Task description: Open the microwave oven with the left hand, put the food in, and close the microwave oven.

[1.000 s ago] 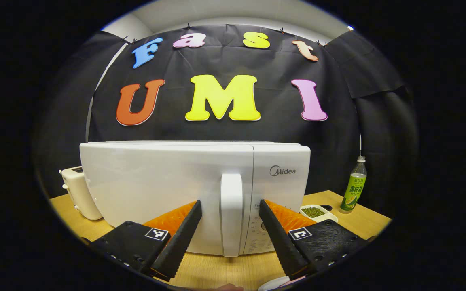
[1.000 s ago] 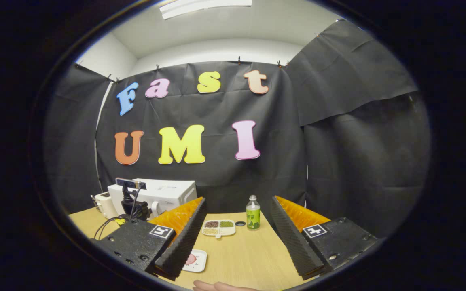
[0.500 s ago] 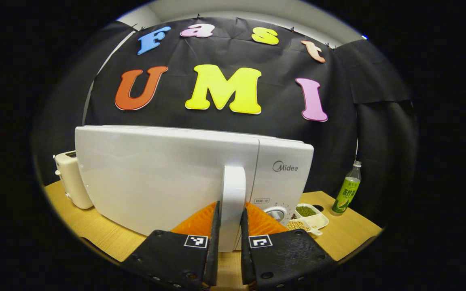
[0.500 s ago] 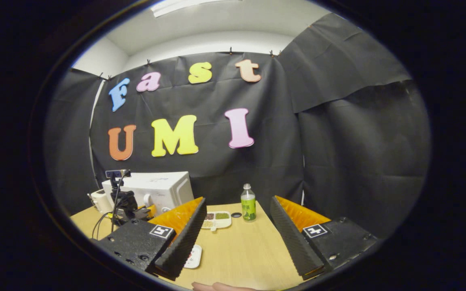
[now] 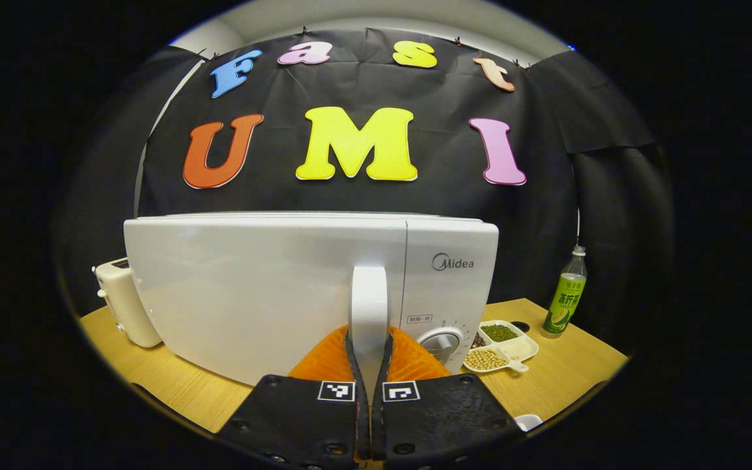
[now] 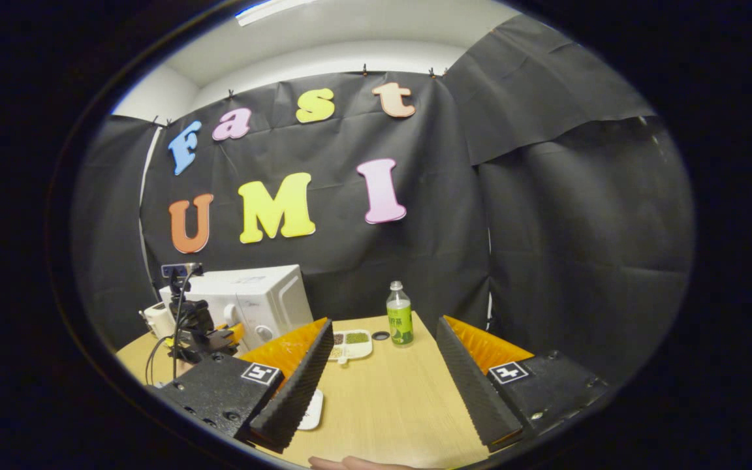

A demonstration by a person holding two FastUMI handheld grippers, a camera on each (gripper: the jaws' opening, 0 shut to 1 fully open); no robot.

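The white microwave (image 5: 265, 287) stands close in front of me in the left gripper view, its door looking closed. My left gripper (image 5: 369, 339) is shut on the door's upright white handle (image 5: 368, 294), one finger on each side. A white divided dish of beans (image 5: 503, 343) lies just right of the microwave. In the right gripper view the microwave (image 6: 252, 303) is far off at the left with the left gripper (image 6: 219, 336) at its front. My right gripper (image 6: 384, 323) hangs open over the table with nothing in it. A small white plate (image 6: 313, 411) is partly hidden behind its left finger.
A cream toaster (image 5: 121, 307) stands left of the microwave. A green-labelled bottle (image 6: 400, 316) and a dark cap (image 6: 381, 335) sit at the back of the wooden table (image 6: 395, 398), next to the divided dish (image 6: 352, 344). A hand (image 6: 350, 463) shows at the bottom edge.
My left gripper went from wide open around the handle to shut on it. The right gripper stayed open and drifted a little, with the table's things sliding left and up in its view.
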